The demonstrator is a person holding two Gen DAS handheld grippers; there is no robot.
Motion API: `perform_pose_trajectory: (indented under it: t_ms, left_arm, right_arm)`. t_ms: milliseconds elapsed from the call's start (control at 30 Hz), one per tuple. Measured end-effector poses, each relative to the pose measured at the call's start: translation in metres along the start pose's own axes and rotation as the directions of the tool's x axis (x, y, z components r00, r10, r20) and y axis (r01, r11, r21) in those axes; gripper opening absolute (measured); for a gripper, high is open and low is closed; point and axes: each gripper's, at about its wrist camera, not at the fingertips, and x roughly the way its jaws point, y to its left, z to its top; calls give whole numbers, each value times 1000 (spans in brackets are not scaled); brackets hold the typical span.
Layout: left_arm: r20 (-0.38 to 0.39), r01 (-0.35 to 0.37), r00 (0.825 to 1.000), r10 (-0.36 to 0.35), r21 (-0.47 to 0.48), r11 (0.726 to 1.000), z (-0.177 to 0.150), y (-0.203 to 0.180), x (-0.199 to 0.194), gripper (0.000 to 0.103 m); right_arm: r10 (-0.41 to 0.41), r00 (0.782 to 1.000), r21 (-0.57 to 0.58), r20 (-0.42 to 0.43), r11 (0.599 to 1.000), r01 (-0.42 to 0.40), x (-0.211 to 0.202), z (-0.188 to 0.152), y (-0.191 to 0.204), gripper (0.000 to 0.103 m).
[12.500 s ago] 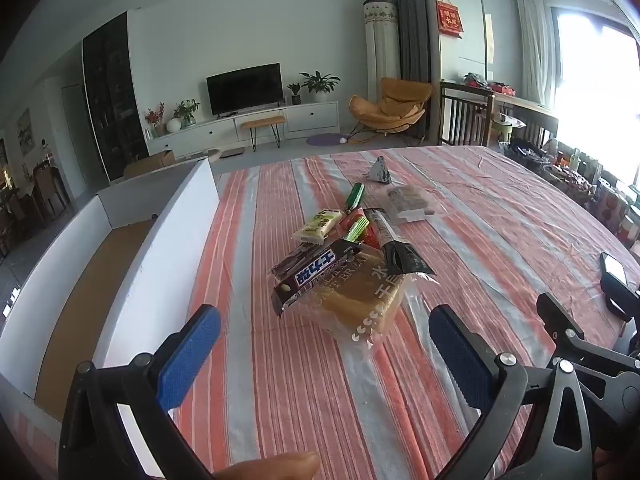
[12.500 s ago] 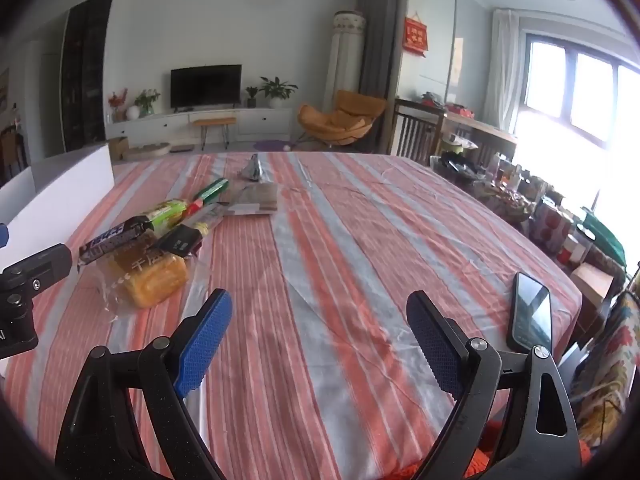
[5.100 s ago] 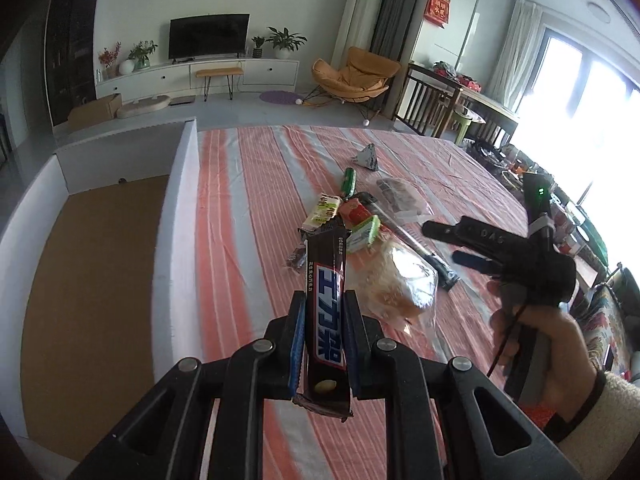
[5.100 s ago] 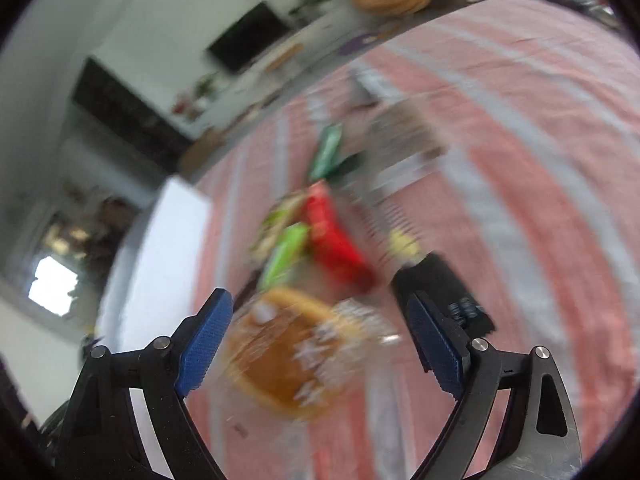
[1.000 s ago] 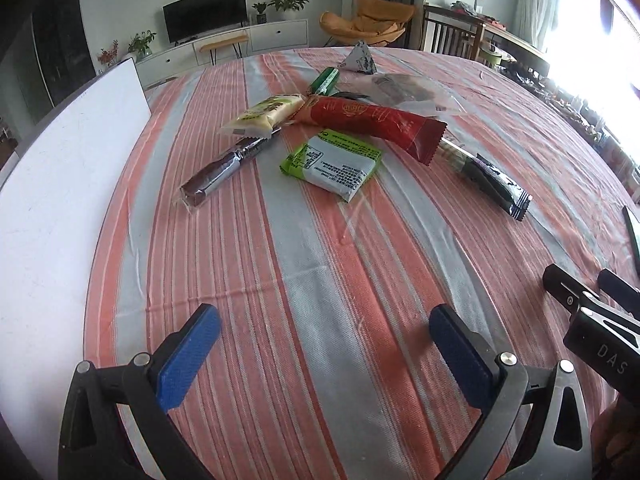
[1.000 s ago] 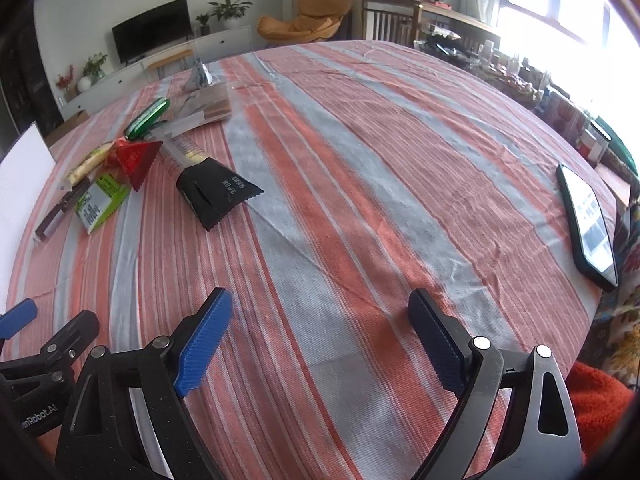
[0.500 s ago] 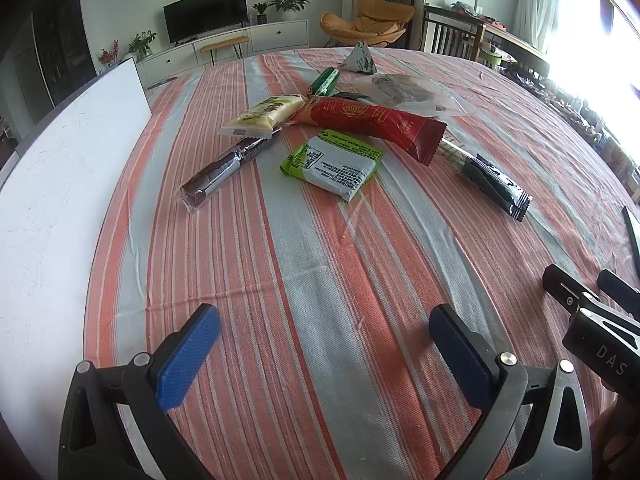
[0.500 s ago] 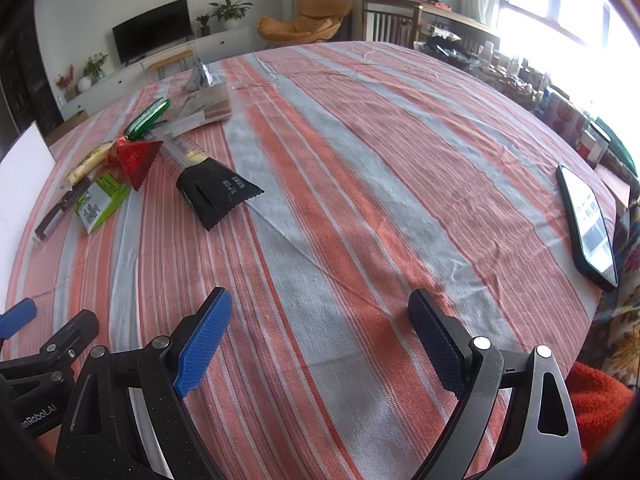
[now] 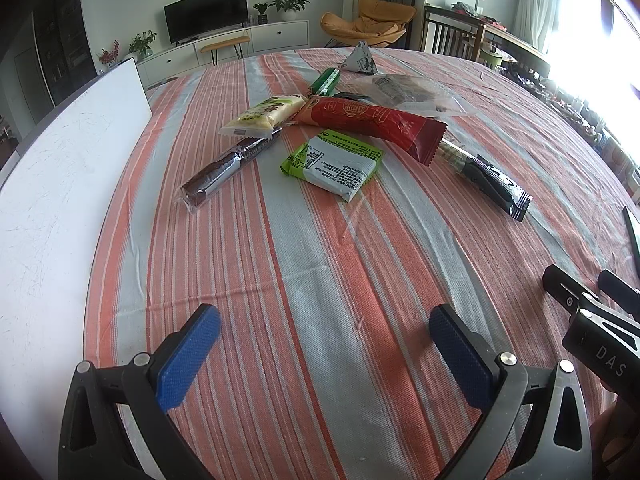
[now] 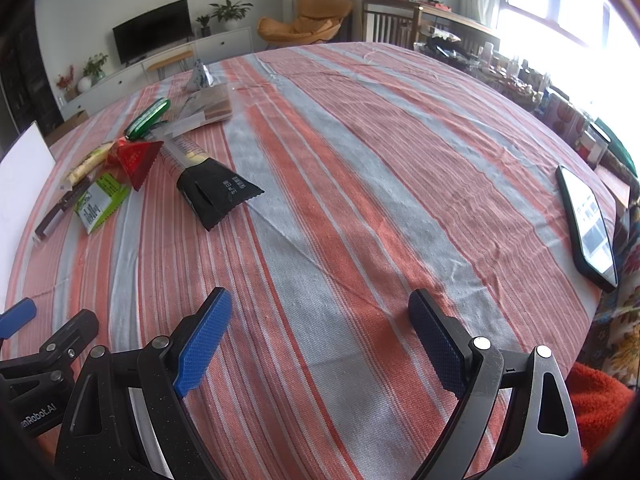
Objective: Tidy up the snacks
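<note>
Several snacks lie on the striped tablecloth: a green-white packet (image 9: pixel 334 164), a long red packet (image 9: pixel 372 122), a dark bar in clear wrap (image 9: pixel 226 168), a yellow packet (image 9: pixel 264 116), a black packet (image 9: pixel 494 182), a green tube (image 9: pixel 325 80), a clear bag (image 9: pixel 404 92) and a grey triangular pack (image 9: pixel 362 60). My left gripper (image 9: pixel 320 350) is open and empty, near the table's front. My right gripper (image 10: pixel 320 340) is open and empty; the black packet (image 10: pixel 218 190) lies ahead to its left. The white box wall (image 9: pixel 60 184) stands at the left.
A phone (image 10: pixel 588 224) lies near the table's right edge. The right gripper's body (image 9: pixel 592 328) shows at the lower right of the left wrist view. The left gripper's body (image 10: pixel 36 344) shows at the lower left of the right wrist view.
Nothing has visibly changed over the last second. Since 5 s ago the chocolate bar has left my left gripper, and the bread bag is gone from the table.
</note>
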Motion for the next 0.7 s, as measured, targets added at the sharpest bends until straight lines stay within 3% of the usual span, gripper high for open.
perform_pose_trajectory:
  t_ms: [600,700]
  left_arm:
    - [-2,5,1000,-5,3,1000,1,1,1,103]
    - [-46,17,999,-16,20,1000,4,3,1,103]
  right_arm:
    - [0,1000,-1,2,1000,0,1,0,0,92]
    - [1,1000,-1,2,1000,-1,1,-1,0,92]
